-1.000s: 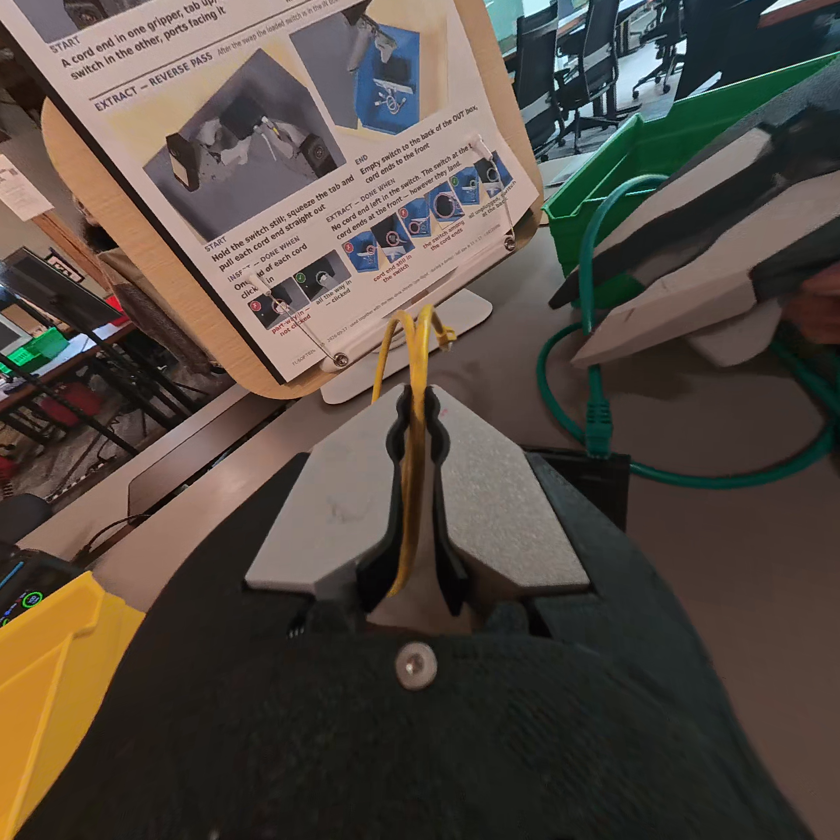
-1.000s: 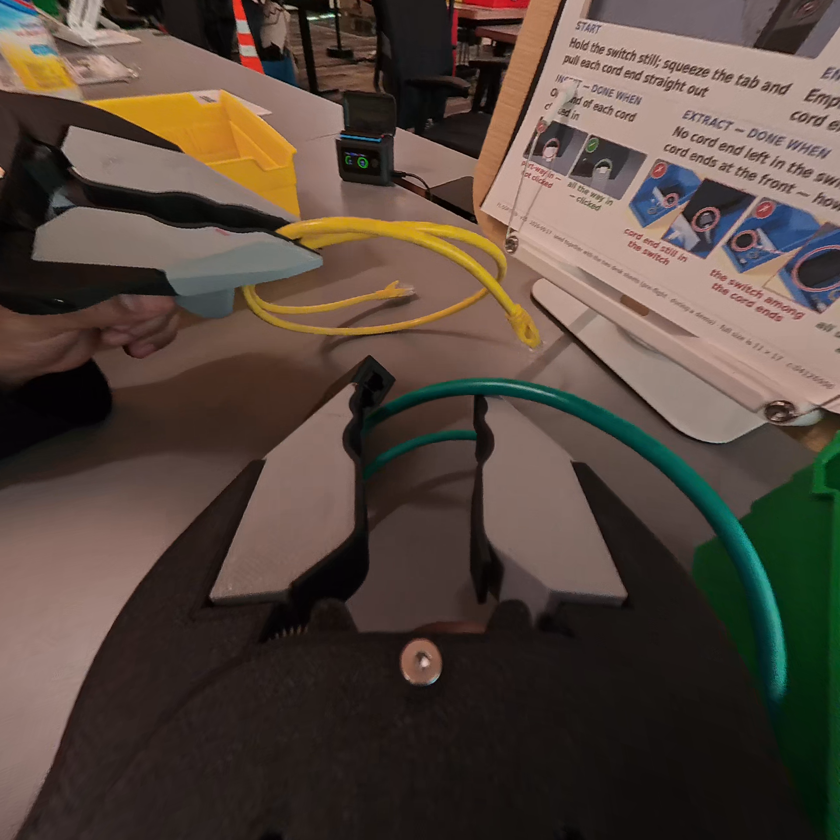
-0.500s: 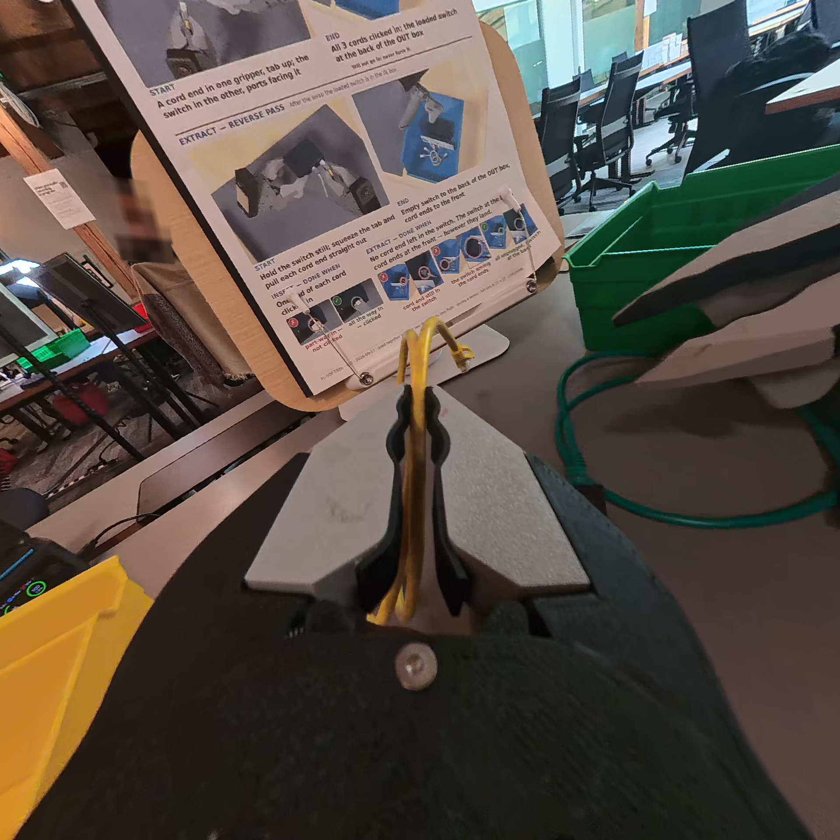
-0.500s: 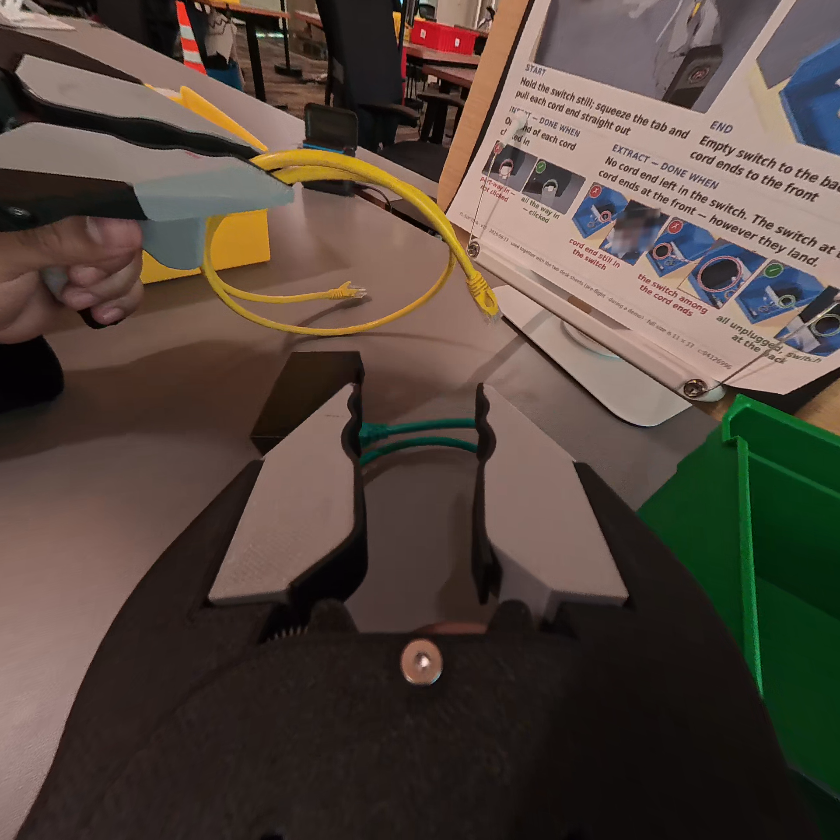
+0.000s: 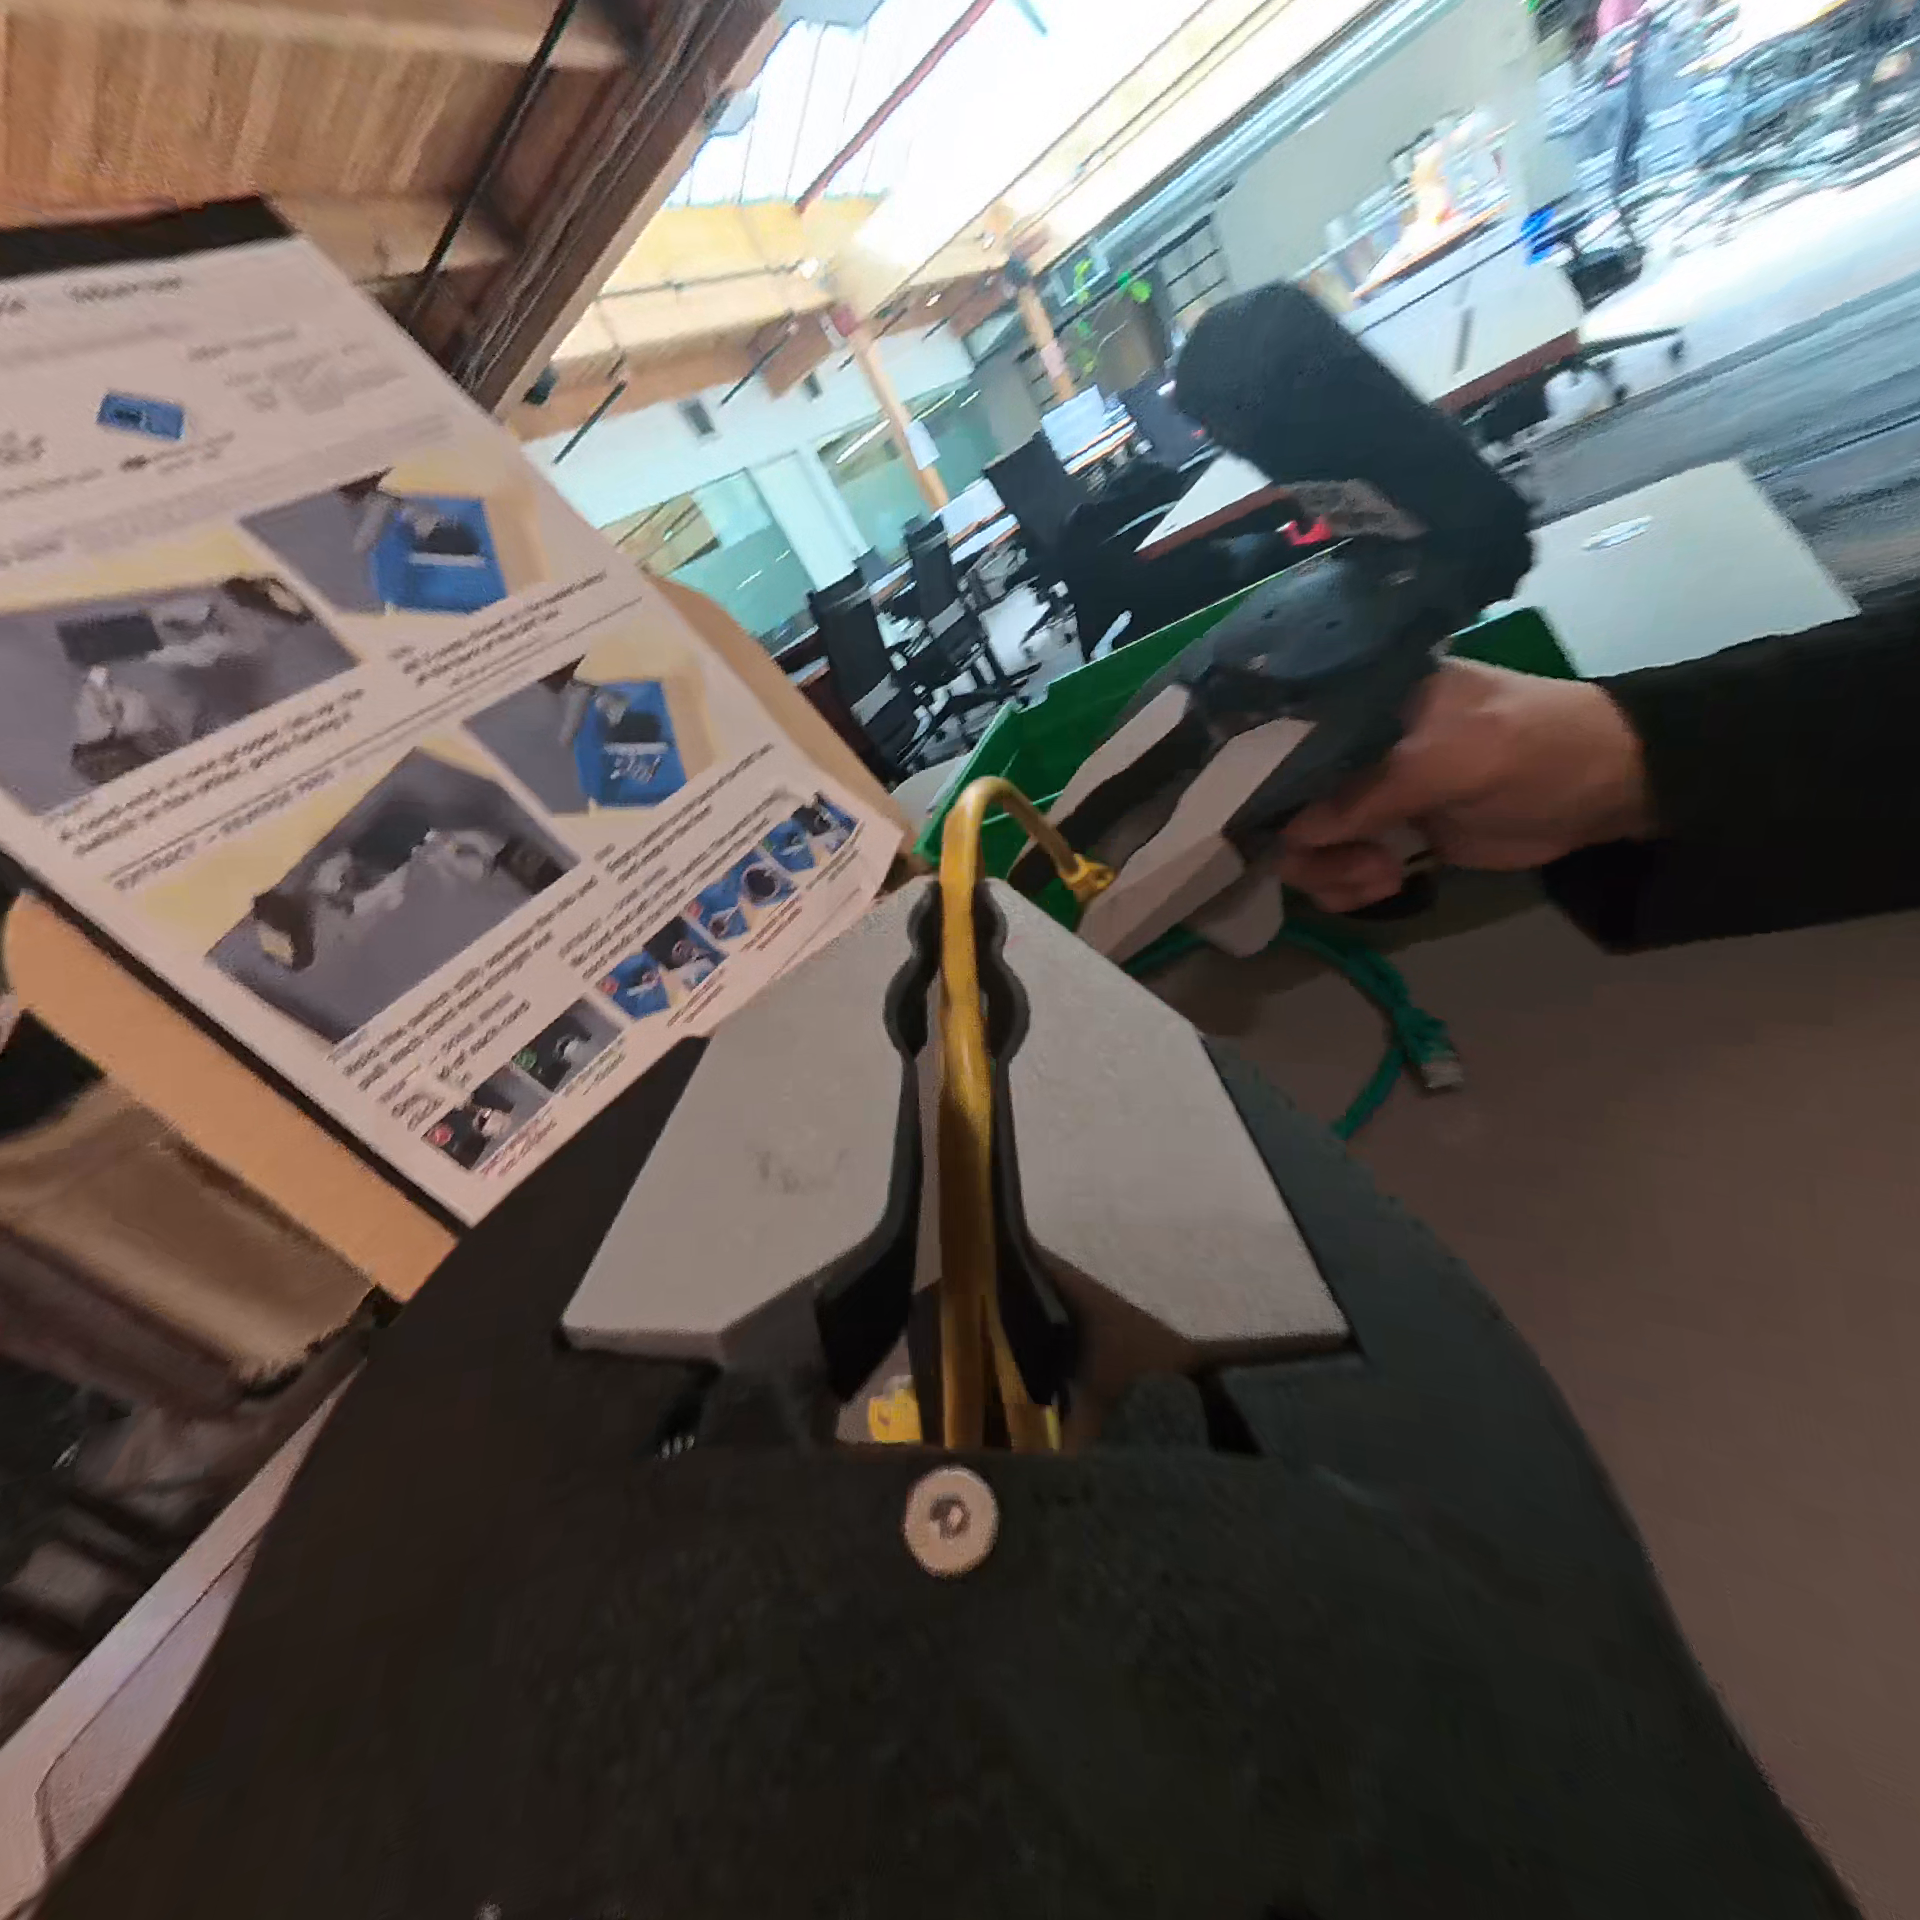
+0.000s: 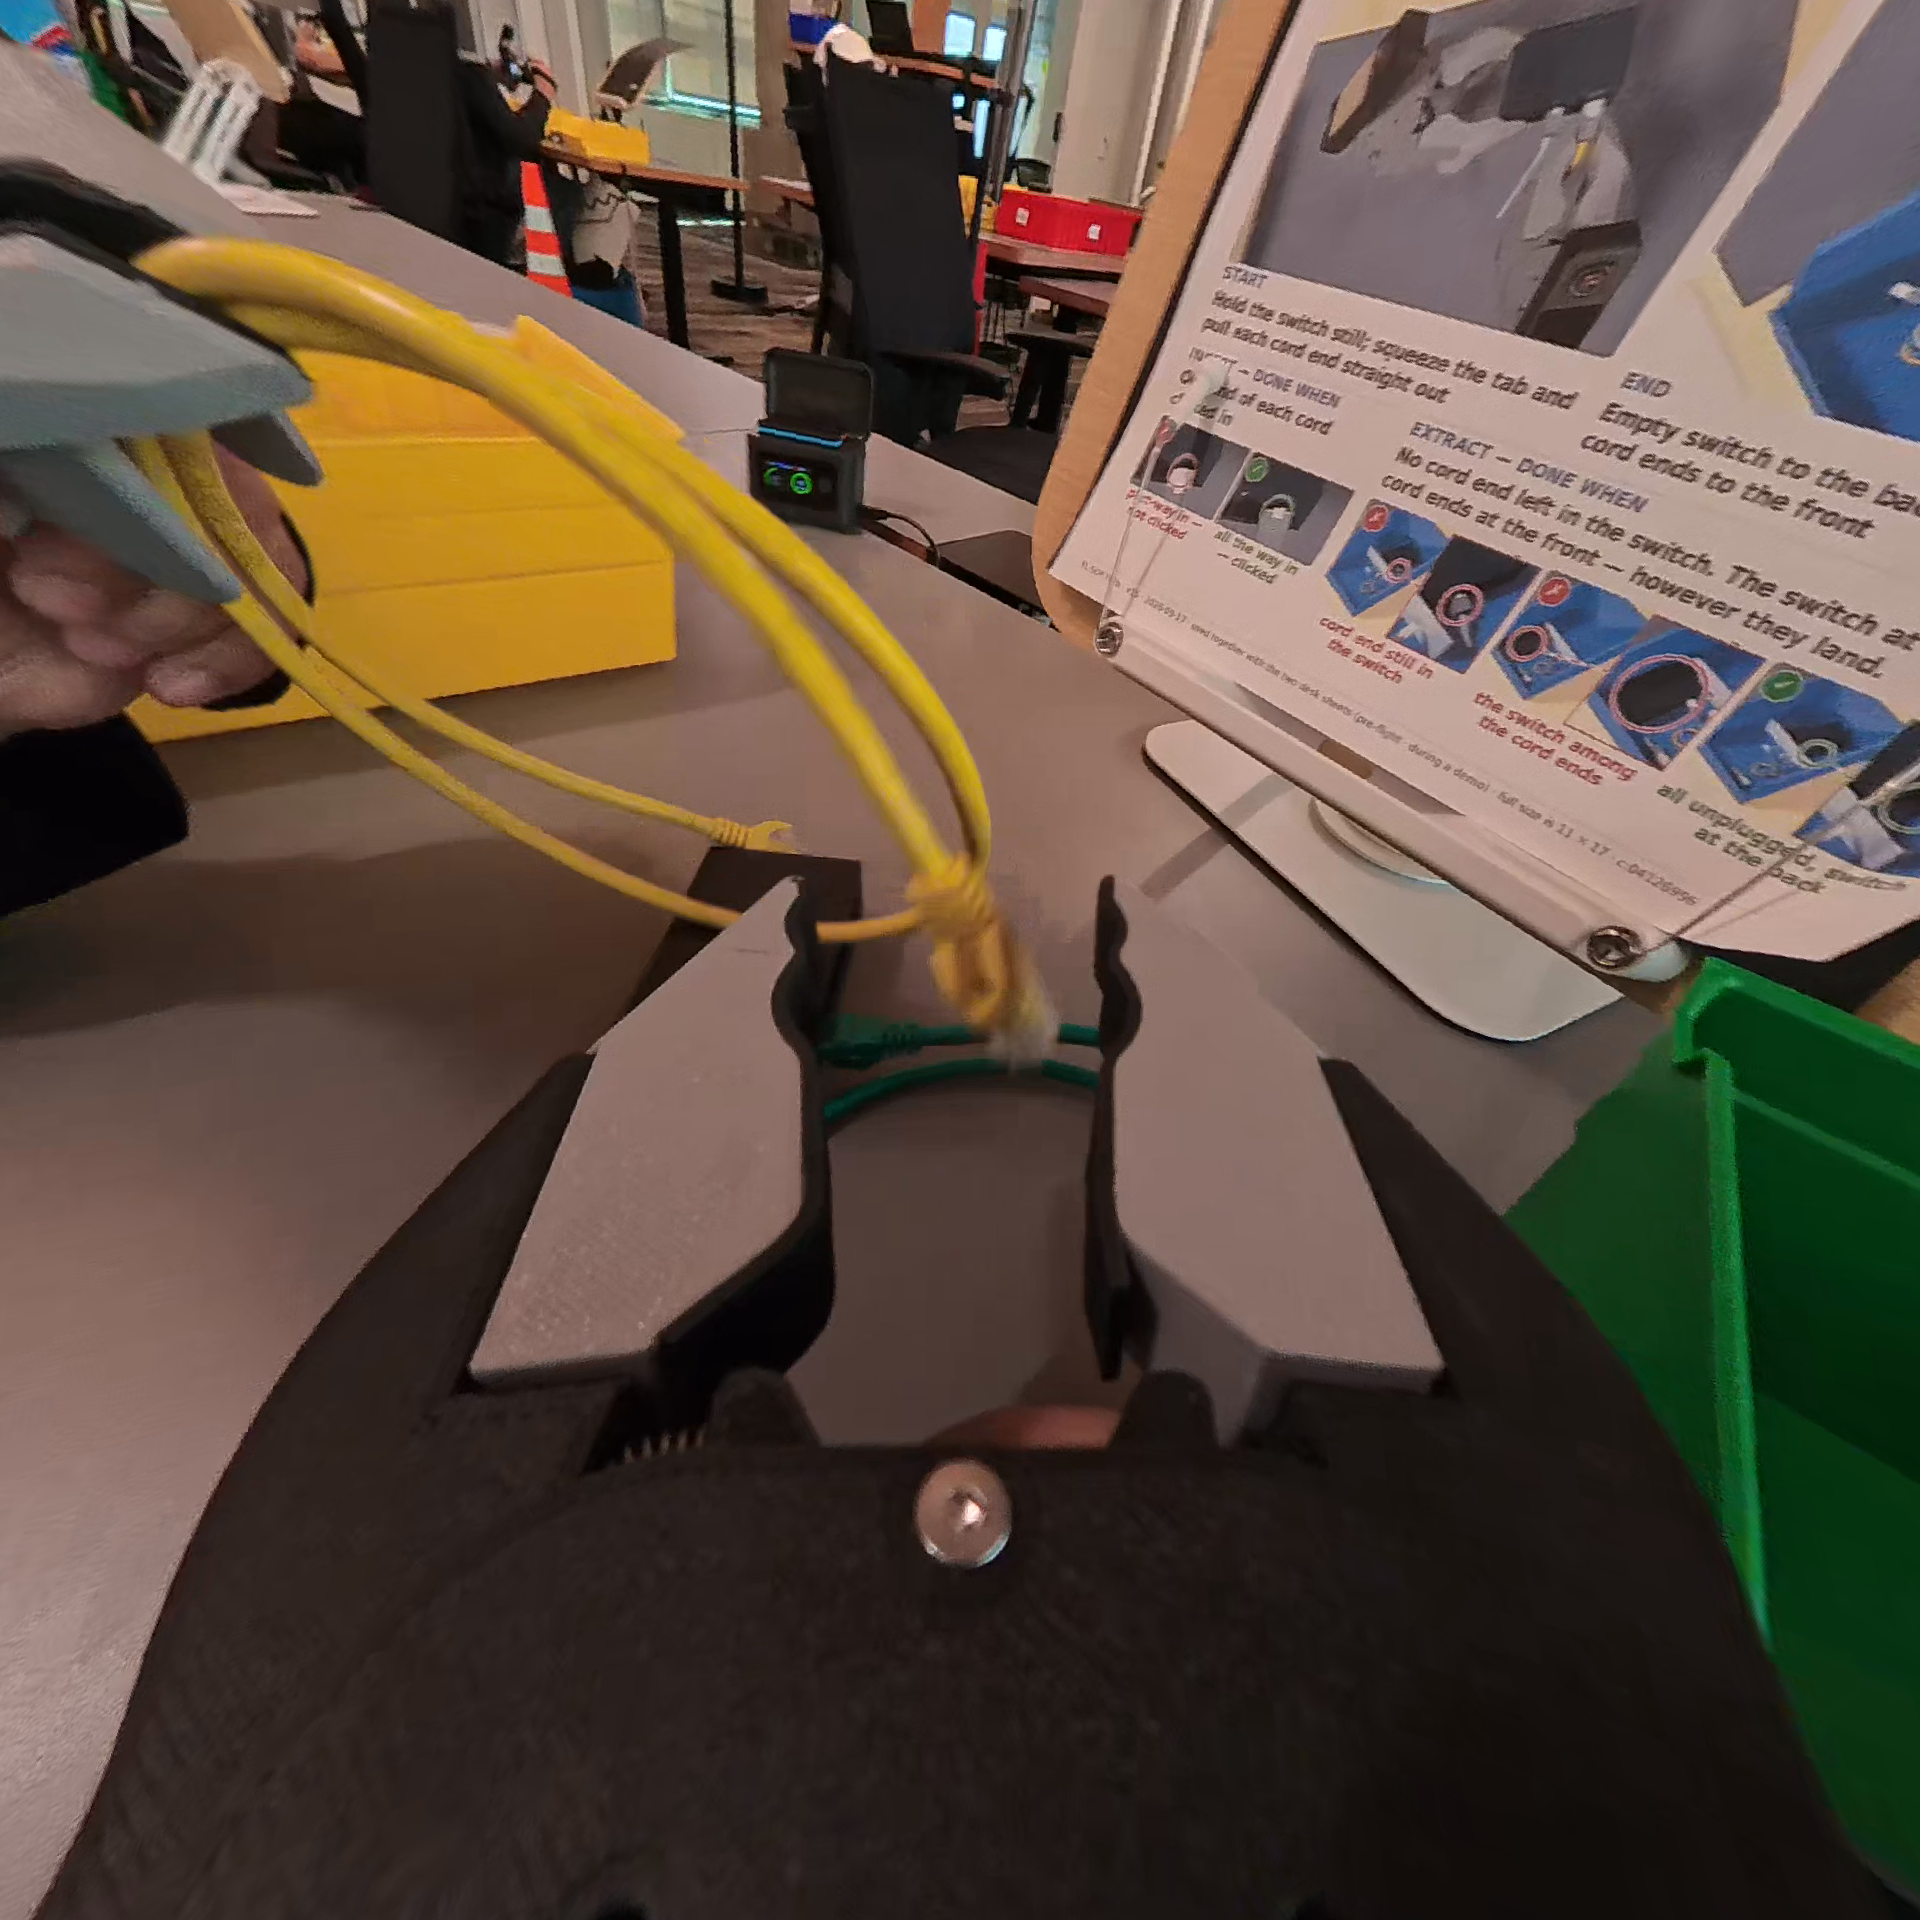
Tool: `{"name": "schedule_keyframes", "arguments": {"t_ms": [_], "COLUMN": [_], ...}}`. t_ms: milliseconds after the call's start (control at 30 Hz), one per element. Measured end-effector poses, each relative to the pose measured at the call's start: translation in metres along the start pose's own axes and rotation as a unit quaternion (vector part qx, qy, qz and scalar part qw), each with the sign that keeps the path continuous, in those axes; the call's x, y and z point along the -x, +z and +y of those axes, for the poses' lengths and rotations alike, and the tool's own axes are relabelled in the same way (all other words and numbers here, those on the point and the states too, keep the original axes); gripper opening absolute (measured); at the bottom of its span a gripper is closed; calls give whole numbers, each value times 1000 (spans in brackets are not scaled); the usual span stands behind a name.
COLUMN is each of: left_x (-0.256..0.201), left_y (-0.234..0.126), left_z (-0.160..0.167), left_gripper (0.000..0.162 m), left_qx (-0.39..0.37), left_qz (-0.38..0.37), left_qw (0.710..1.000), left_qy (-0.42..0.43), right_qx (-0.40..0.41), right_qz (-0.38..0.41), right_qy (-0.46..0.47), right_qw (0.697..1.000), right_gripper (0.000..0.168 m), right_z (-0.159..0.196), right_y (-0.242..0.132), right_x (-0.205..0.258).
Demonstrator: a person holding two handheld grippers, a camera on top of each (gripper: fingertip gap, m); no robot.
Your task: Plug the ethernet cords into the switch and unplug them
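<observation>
Left gripper pinched on yellow cord, plug end dangling ahead of right gripper. Right jaws spread, empty. Black switch on table, green cord beside it. Step, likely: handover of yellow plug. Next: grasp plug, align to port.

Left gripper, grey wedge-shaped plastic fingers with black inner pads on a black body: fingers pressed together on a yellow ethernet cord, raised above the grey table, its handle gripped by the person's left hand. Right gripper, same build: fingers spread wide apart with nothing between the pads, angled down toward the table. Right hand, dark sleeve at the wrist, wrapped around that gripper's black handle.
</observation>
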State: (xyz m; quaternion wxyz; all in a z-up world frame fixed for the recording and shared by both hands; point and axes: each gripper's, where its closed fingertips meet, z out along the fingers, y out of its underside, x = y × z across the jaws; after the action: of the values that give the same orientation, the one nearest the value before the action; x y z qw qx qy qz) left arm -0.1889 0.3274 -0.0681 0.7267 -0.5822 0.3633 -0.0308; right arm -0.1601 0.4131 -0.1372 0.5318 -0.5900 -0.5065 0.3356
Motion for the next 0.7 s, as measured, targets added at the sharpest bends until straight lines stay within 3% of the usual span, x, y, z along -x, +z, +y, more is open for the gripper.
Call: {"name": "schedule_keyframes", "arguments": {"t_ms": [133,300,433,567,633,700], "left_x": [-4,47,59,61,63,66], "left_y": [-6,-5,-4,-2,1,2], "left_z": [-7,19,36,44,58,74], "left_gripper": [4,12,16,15,13,13], "left_qx": [-27,39,75,86,116,158], "left_qz": [29,-124,-156,-154,-163,-185], "left_qw": [999,990,981,978,971,961], "left_qy": [-19,-52,-85,-112,-130,-131], "right_qx": [5,6,-15,-79,-90,-79], "right_qz": [-58,-155,-235,-340,-354,-307], "right_qy": [2,63,121,199,217,218], "right_qw": [998,986,964,916,905,923], "right_gripper": [32,5,6,11,10,9], "right_z": [0,-1,-12,-41,-46,-39], "right_y": [1,2,-7,-31,-35,-25], "right_x": [23,50,64,76,75,64]}}
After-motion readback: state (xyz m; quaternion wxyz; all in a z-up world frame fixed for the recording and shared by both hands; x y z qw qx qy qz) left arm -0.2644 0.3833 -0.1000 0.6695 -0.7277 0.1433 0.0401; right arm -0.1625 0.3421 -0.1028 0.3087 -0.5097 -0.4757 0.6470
